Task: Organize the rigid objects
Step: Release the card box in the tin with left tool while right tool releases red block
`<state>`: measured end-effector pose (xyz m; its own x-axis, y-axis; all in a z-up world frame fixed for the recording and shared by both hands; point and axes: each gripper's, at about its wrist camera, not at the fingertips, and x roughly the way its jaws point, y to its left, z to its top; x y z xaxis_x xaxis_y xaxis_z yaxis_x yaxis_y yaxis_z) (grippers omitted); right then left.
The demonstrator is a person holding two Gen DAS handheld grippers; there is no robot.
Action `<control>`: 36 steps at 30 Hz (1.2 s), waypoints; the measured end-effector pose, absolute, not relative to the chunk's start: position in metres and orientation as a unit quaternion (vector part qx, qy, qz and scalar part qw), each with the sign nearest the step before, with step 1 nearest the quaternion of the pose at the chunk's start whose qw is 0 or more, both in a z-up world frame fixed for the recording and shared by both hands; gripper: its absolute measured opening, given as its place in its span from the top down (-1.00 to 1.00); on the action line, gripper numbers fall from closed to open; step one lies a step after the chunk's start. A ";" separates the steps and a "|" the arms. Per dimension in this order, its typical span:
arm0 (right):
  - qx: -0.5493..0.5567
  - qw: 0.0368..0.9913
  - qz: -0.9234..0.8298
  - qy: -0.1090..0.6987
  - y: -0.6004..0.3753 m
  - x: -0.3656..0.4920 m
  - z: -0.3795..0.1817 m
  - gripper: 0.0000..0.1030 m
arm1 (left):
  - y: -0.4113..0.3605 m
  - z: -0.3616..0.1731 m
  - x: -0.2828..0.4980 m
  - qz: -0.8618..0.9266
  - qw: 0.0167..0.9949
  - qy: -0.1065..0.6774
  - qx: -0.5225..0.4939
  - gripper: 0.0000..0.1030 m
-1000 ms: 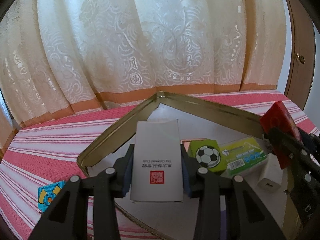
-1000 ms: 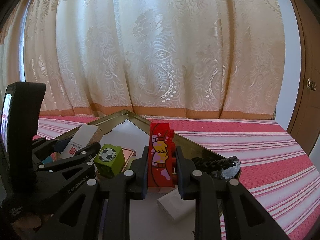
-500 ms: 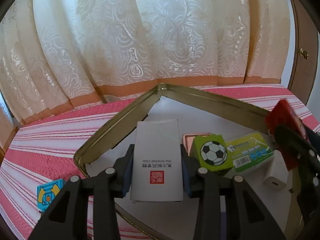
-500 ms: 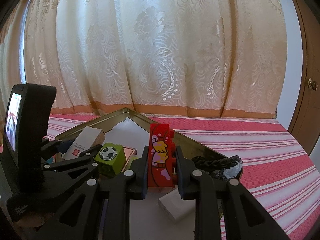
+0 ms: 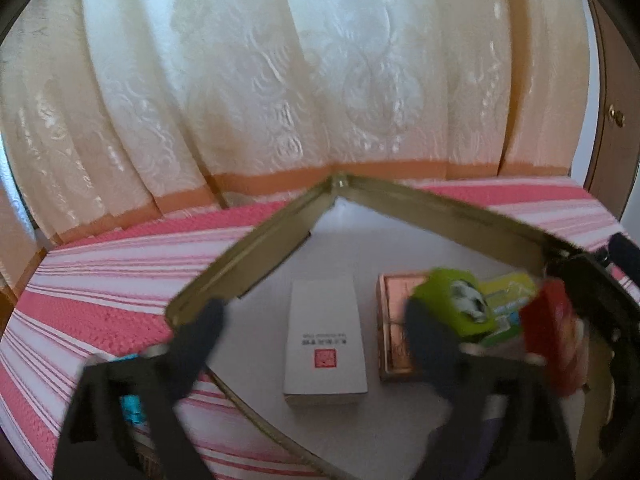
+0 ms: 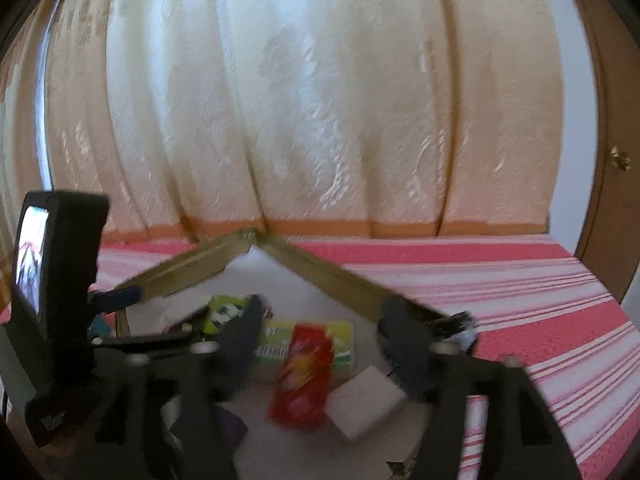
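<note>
A gold-rimmed tray point(image 5: 248, 252) lies on the red striped cloth. In the left wrist view my left gripper point(image 5: 316, 328) is open, its jaws wide apart over a white box point(image 5: 325, 344) that lies flat in the tray. Beside it lie a copper-coloured flat case point(image 5: 394, 328), a green football block point(image 5: 452, 304) and a green packet point(image 5: 508, 300). In the right wrist view my right gripper point(image 6: 320, 332) is open, and a red block point(image 6: 306, 376), blurred, lies between the spread jaws in the tray point(image 6: 328, 276).
A white charger cube point(image 6: 366, 400) sits in the tray right of the red block. A black object point(image 6: 454, 326) lies at the tray's right rim. A blue card point(image 5: 132, 408) lies on the cloth outside the tray. Cream curtains hang behind; a wooden door point(image 6: 616, 160) stands right.
Both grippers opened. The left one let go of the white box, which now lies in the tray. The right one let go of the red block, which dropped into the tray.
</note>
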<state>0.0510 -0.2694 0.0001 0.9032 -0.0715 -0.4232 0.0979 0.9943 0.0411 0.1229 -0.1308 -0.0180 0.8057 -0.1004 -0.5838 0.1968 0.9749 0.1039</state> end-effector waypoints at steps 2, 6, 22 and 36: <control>0.029 0.980 -0.058 0.189 -0.270 0.044 0.005 -0.54 | -0.127 -0.013 0.120 -0.087 0.950 0.293 0.063 -0.99; 0.043 0.983 -0.063 0.170 -0.273 0.039 0.009 -0.55 | -0.124 -0.012 0.121 -0.091 0.949 0.299 0.050 -0.99; 0.024 0.992 -0.099 0.074 -0.259 0.010 0.017 -0.55 | -0.101 -0.004 0.102 -0.067 0.964 0.246 0.072 -0.99; 0.057 0.988 -0.140 0.020 -0.264 -0.017 0.023 -0.55 | -0.094 -0.003 0.087 -0.075 0.966 0.231 0.089 -0.99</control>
